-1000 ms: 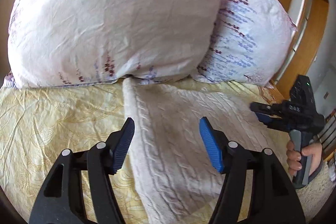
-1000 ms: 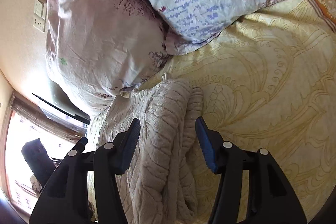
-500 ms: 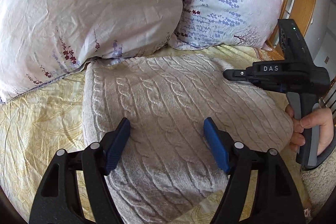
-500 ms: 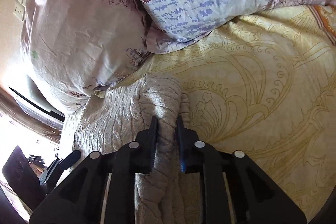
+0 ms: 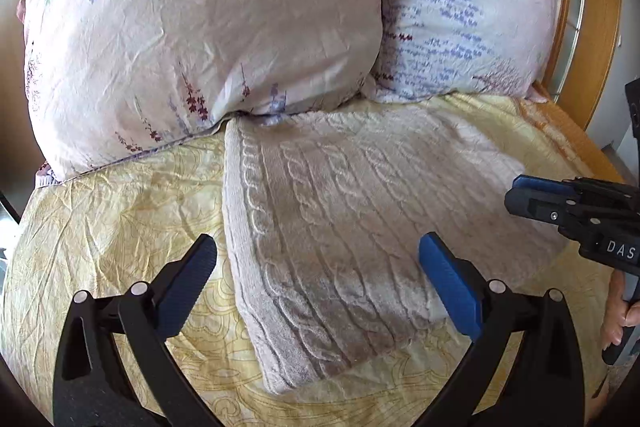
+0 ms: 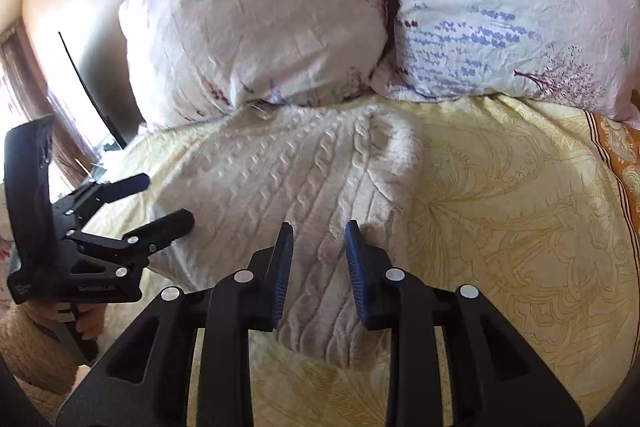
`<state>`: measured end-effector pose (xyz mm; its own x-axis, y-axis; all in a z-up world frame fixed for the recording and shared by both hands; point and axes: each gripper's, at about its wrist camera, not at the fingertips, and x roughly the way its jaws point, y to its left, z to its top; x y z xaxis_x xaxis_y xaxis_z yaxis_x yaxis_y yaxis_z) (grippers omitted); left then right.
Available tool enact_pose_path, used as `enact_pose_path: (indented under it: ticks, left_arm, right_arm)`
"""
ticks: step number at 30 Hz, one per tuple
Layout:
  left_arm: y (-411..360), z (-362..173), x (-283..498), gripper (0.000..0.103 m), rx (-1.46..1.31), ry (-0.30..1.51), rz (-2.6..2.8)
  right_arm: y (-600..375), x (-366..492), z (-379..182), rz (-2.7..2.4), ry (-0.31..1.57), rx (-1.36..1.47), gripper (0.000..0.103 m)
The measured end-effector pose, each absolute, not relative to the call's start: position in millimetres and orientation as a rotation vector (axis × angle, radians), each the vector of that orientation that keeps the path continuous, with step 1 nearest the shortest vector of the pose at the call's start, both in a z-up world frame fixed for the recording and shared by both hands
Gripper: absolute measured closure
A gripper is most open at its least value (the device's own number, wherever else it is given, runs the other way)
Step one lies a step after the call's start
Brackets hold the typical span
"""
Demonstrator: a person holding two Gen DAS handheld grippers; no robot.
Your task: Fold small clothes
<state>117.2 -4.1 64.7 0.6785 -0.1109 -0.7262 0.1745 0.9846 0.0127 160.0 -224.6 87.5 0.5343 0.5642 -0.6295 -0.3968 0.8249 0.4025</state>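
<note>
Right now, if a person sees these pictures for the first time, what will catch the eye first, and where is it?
First, the cream cable-knit sweater, folded flat on the yellow patterned bedspread in the middle of both views. Behind it, two floral pillows lean at the head of the bed. In front, the left gripper has wide-open jaws above the sweater, and the right gripper has its jaws slightly parted over the sweater's edge.

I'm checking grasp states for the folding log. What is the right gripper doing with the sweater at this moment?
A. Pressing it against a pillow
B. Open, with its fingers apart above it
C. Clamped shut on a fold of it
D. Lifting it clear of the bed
B: in the right wrist view the right gripper has a clear gap between its blue fingers, and the sweater lies flat on the bed.
</note>
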Motion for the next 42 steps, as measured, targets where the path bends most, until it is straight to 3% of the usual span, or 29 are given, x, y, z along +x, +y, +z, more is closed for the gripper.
enact_pose_path:
  ticks: [13, 22, 42]
  left_arm:
    - [-1.5, 38.6, 125.2, 0.002, 0.034, 0.895, -0.177]
    - [18.3, 22.8, 141.1, 0.002, -0.158, 1.006, -0.265]
    - [8.1, 29.2, 139.9, 0.002, -0.084, 0.971, -0.222]
  right_arm:
    - [-224.8, 164.0, 74.7, 0.553, 0.860, 0.239, 0.074]
    - [-212.1, 161.0, 79.0, 0.499, 0.850, 0.143, 0.072]
    - [-208.4, 159.8, 84.0, 0.487, 0.884, 0.118, 0.066]
